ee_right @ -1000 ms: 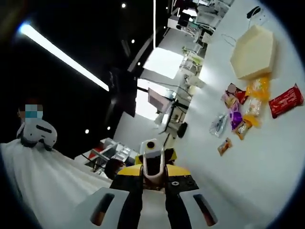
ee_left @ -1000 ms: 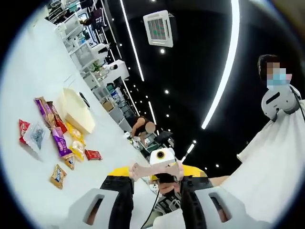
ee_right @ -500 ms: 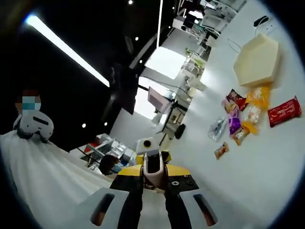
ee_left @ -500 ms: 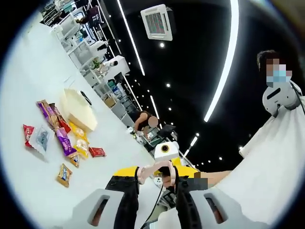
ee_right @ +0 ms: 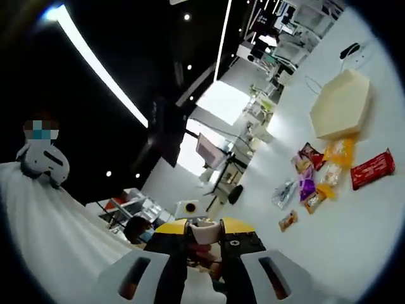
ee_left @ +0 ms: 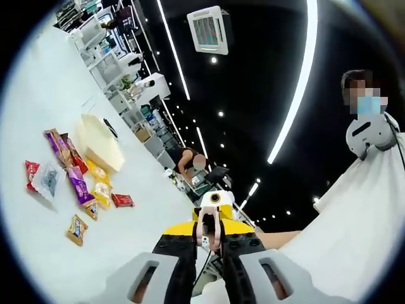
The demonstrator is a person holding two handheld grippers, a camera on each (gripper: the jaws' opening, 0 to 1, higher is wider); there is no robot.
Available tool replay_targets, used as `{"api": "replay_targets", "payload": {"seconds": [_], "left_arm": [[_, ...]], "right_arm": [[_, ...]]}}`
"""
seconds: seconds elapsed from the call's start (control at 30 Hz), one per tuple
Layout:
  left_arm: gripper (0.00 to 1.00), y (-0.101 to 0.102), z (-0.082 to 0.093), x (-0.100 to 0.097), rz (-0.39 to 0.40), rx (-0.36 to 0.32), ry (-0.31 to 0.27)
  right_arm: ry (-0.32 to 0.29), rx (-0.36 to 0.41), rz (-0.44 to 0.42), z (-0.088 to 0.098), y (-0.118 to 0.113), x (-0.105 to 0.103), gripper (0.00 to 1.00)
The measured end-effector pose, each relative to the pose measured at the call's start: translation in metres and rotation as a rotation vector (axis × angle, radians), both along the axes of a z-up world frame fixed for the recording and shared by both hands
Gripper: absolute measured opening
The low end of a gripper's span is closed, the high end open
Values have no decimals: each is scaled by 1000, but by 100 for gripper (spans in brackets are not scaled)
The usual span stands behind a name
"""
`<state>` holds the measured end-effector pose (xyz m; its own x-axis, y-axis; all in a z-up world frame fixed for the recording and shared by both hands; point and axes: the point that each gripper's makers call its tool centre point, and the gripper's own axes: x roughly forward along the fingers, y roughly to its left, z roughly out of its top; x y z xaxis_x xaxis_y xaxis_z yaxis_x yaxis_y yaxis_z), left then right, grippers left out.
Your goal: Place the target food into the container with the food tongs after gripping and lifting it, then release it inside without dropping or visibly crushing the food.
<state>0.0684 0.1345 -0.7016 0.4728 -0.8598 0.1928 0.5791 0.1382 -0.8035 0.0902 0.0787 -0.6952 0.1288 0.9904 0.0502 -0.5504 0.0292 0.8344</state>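
Above the white table (ee_left: 38,253), both tools pressed together, snack packets (ee_right: 313,183) beside the container (ee_right: 342,104).

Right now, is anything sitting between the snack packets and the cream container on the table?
Nothing visible does. The snack packets lie right beside the cream container on the bare white table, with both grippers far back.

Background items, left gripper view:
- Ceiling air-conditioning cassette (ee_left: 208,29), sitting at 12 o'clock.
- Long light strip (ee_left: 297,88), curving down at 1 to 2 o'clock.
- White shelving and equipment (ee_left: 120,63), lining the far desk edge at 10 to 11 o'clock.
- Seated person in dark top (ee_left: 185,161), leaning near centre.

Right gripper view:
- Light strip (ee_right: 101,66), running at 10 o'clock.
- Bright white workstations (ee_right: 221,104), standing near 12 o'clock.
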Motion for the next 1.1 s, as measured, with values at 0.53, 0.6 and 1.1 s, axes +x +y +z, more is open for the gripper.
{"api": "replay_targets", "payload": {"seconds": [0.53, 0.6, 1.1], "left_arm": [[8, -10, 7, 3, 5, -41, -12], [9, -11, 9, 3, 5, -47, -10], [10, -16, 15, 3, 21, -82, -11]], "right_arm": [[-45, 29, -8, 12, 7, -4, 33], [-44, 28, -7, 12, 8, -5, 34], [-44, 9, 11, 10, 23, -12, 45]]}}
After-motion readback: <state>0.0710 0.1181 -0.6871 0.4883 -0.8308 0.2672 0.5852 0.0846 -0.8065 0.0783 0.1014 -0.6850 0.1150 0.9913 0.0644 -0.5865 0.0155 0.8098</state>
